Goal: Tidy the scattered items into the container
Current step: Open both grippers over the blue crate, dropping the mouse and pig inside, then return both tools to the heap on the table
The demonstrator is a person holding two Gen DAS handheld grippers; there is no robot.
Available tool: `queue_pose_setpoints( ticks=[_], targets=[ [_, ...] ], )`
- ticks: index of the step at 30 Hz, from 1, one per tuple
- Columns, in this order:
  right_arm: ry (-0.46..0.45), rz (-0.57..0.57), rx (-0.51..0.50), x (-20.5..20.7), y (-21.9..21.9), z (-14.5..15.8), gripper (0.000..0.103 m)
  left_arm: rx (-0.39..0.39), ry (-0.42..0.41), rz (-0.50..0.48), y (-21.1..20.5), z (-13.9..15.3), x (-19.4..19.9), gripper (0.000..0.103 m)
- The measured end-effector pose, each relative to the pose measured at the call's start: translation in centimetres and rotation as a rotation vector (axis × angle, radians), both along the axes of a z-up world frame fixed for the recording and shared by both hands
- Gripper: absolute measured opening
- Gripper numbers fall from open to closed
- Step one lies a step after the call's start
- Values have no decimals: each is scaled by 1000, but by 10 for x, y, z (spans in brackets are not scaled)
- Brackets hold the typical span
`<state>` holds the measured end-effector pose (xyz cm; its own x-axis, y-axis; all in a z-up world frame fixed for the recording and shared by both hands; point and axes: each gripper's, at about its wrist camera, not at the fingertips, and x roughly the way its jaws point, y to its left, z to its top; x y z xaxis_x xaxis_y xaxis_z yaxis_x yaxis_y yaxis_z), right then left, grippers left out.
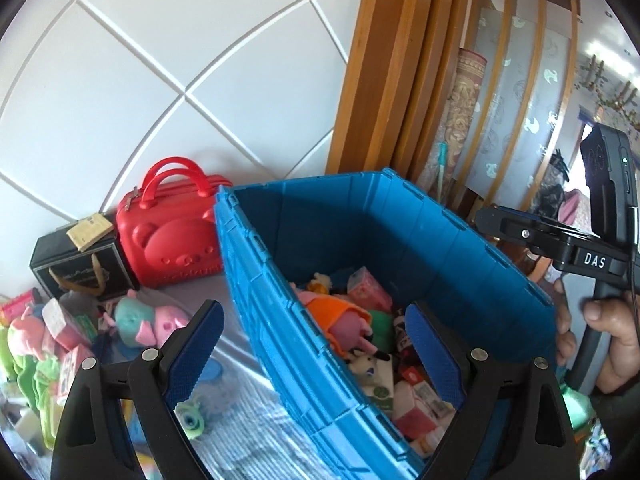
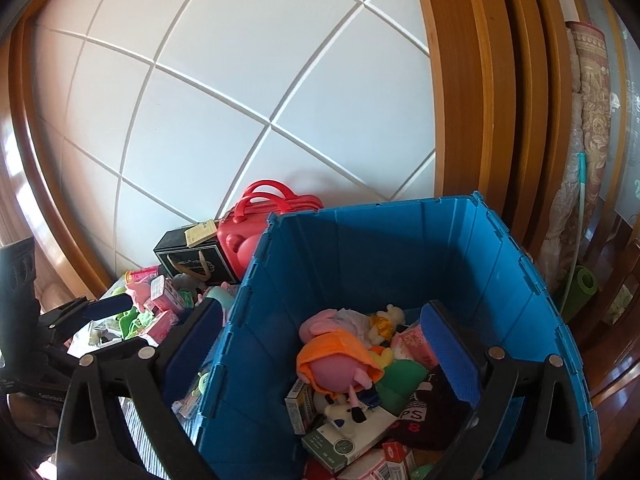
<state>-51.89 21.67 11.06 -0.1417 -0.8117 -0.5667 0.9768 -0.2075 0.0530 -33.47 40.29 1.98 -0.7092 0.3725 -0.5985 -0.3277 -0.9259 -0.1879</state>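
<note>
A blue plastic crate (image 1: 400, 216) (image 2: 380, 240) holds plush toys and small boxes, with a pink plush in an orange dress (image 1: 340, 316) (image 2: 340, 356) on top. My left gripper (image 1: 316, 344) is open and empty, its jaws straddling the crate's left wall from above. My right gripper (image 2: 324, 344) is open and empty, also straddling the left wall. Scattered plush toys and pink boxes (image 1: 60, 332) (image 2: 160, 308) lie left of the crate on a striped cloth.
A red bear-face case (image 1: 172, 232) (image 2: 248, 236) and a black gift bag (image 1: 76, 264) (image 2: 192, 256) stand against the white tiled wall behind the pile. A wooden door frame (image 1: 368, 80) and a rolled rug (image 2: 588, 140) are to the right. A small green monster toy (image 1: 192, 420) lies near the crate.
</note>
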Motion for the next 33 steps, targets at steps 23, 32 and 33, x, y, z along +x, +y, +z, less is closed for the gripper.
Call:
queue_pose_setpoints(
  ticks=[23,32,33],
  targets=[
    [13,228,66,227,-52,-40,101,26,-92,351,-263,-55,115,93],
    [24,305,151,305,-79,-90,101,27,-196,530,-390,-106,156,93],
    [24,316,162,312,-83,-97,101,26,-205,543,-401,-111,159,93]
  ],
)
